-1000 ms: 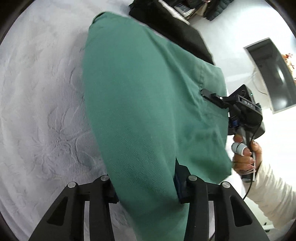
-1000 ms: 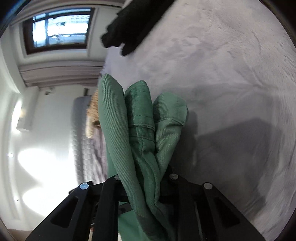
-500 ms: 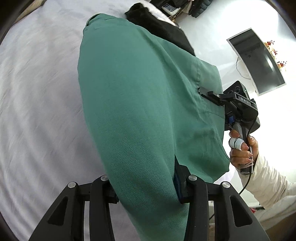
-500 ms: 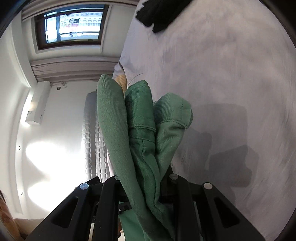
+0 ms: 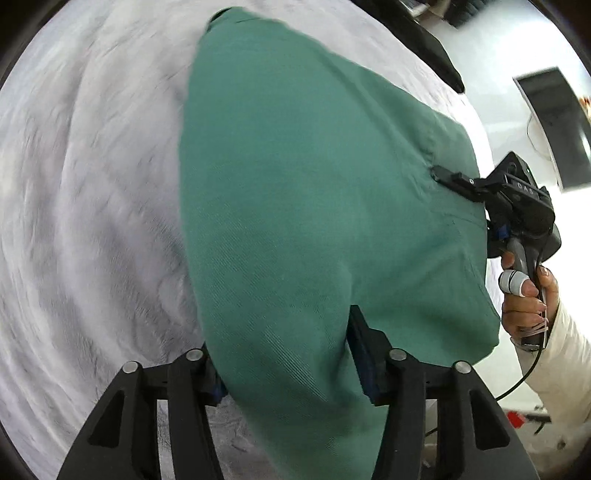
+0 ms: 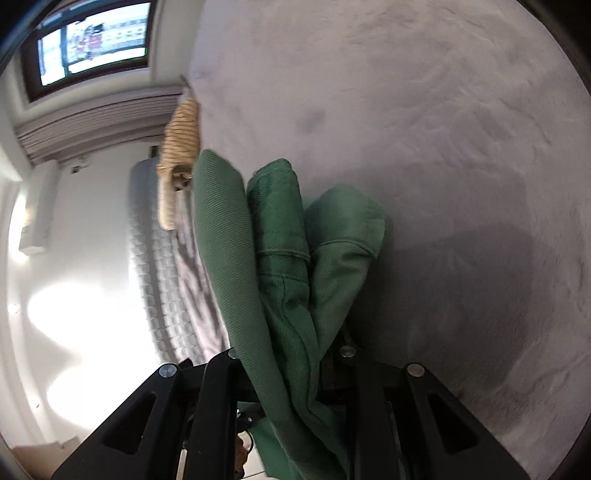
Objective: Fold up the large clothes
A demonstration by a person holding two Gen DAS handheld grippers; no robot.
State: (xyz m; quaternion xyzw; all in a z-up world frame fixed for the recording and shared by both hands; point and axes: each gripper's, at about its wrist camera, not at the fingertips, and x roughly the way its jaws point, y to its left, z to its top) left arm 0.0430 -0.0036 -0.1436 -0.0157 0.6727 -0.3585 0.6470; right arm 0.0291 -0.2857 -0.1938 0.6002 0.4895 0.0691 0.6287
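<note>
A large green garment (image 5: 303, 192) is held stretched above a pale grey bed (image 5: 92, 206). My left gripper (image 5: 288, 354) is shut on one bunched end of it. My right gripper (image 5: 447, 177) shows at the right of the left wrist view, clamped on the garment's far edge. In the right wrist view, my right gripper (image 6: 291, 362) is shut on several folded layers of the green garment (image 6: 280, 254), which stand up between its fingers over the bed (image 6: 424, 155).
A black garment (image 5: 424, 33) lies at the bed's far edge. A dark screen (image 5: 554, 122) hangs on the white wall at right. A striped tan cloth (image 6: 181, 147), a quilted headboard (image 6: 155, 266) and a window (image 6: 92, 44) show at left.
Both views swung: the left wrist view shows more of the bed, and the black garment has left the right wrist view. Both grips on the green garment are unchanged.
</note>
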